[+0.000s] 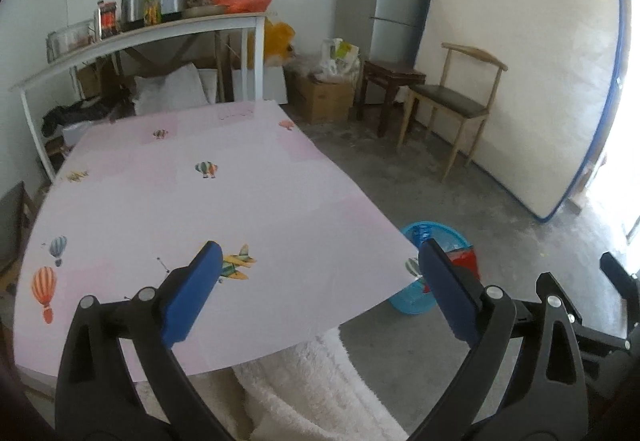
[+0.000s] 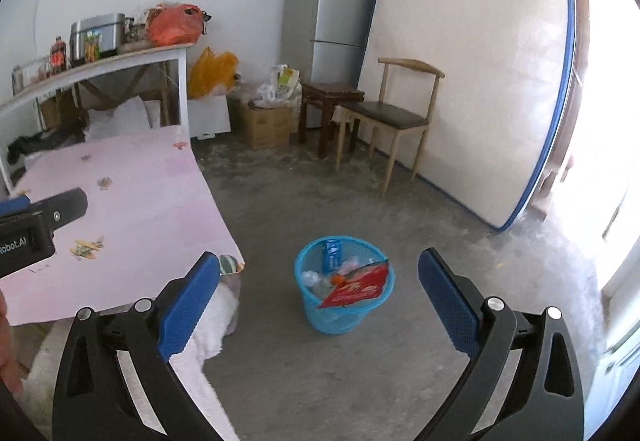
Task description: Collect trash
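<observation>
1. A bare grey concrete floor is spreading across the room, with a pink tablecloth printed with balloons and planes covering the table on the left.
2. The round blue mesh waste basket is standing on that floor, just off the table's near corner, holding a red printed packet, a blue bottle and a clear plastic bottle.
3. The right wrist view is showing the whole basket and its contents; the left wrist view is catching only part of its rim, the rest hiding behind the table edge and a finger.
4. The right gripper is hanging above the floor with its blue-padded fingers spread wide and nothing between them.
5. The left gripper is hovering over the tablecloth, its jaws likewise standing wide apart and gripping nothing.
6. Only the left wrist view is taking in the white fluffy cloth under the near table edge at length.
7. Farther back, a wooden chair with a dark seat, a silver refrigerator and a cream mattress with blue edging are lining the wall.
</observation>
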A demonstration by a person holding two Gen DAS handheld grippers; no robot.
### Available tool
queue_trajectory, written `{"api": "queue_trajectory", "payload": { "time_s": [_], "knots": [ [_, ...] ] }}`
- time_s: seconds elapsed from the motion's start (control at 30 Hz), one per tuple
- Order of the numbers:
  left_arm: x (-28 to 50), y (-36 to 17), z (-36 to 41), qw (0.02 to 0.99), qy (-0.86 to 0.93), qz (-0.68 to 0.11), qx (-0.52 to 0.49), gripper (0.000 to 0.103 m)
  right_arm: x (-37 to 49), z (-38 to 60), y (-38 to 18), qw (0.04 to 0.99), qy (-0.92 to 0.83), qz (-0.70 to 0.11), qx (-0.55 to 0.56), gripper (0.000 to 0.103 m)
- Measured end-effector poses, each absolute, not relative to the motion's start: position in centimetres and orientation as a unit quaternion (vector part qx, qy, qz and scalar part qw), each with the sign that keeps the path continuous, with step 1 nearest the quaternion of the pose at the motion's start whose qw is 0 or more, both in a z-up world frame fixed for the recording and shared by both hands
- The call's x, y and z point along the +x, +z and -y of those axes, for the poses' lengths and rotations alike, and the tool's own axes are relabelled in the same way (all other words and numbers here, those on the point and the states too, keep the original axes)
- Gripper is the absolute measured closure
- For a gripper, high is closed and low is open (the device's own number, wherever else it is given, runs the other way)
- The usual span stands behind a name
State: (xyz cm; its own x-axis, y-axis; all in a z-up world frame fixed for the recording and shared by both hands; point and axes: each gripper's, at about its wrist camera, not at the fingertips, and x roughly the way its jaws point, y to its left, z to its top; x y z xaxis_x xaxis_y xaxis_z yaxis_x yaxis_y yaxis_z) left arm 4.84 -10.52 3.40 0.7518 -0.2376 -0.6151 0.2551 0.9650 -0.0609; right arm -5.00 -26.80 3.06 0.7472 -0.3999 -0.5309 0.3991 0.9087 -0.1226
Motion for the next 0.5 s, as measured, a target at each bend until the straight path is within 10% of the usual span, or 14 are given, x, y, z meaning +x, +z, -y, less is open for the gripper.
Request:
{"api": "queue_trajectory", "payload": {
  "time_s": [0.5],
  "knots": [
    [5.6,1.0,13.0,0.918,-0.102,-0.380,0.058,0.009,-3.5,28.8,0.4,0.914,-0.225,-0.337,0.030,0.006]
  ]
}}
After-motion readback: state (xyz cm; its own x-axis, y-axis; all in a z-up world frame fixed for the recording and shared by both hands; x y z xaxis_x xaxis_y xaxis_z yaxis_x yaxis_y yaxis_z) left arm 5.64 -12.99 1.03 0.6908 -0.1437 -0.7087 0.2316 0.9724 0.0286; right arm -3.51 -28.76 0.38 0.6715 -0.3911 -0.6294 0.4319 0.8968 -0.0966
